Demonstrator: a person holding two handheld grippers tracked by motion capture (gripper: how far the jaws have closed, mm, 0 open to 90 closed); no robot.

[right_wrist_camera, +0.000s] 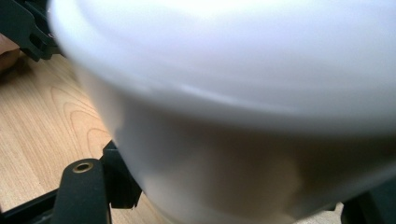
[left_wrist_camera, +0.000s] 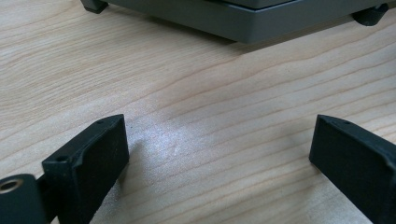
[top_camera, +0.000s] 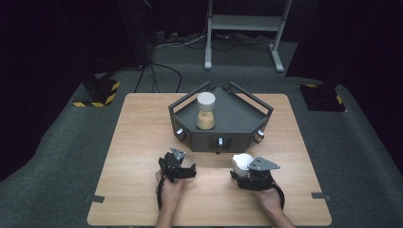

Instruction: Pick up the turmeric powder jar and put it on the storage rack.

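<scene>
I have the right gripper (top_camera: 243, 167) clamped on a white lidded jar (top_camera: 241, 162), which stands on the wooden table (top_camera: 142, 142) just in front of the dark grey tray (top_camera: 237, 128); in the right gripper view the jar's white wall (right_wrist_camera: 233, 116) swells up between the black jaws, so I read this as a grip just taken, with the jar not yet lifted. The left gripper (top_camera: 183, 172) rests low on the table to the left, well apart from the jar, its jaws spread wide with nothing but bare wood (left_wrist_camera: 210, 140) between them. A second jar (top_camera: 206, 110), white-capped with a tan fill, already stands upright inside the tray towards its back left. My judgement is that the step in hand is picking up this near jar to set it into the tray beside the other one. The next move calls for a straight lift high enough to clear the tray's front wall and rail, keeping the jar upright, then a forward carry to a free patch of tray floor. I can read no brand, label or writing on the jars, the tray or the grippers.
</scene>
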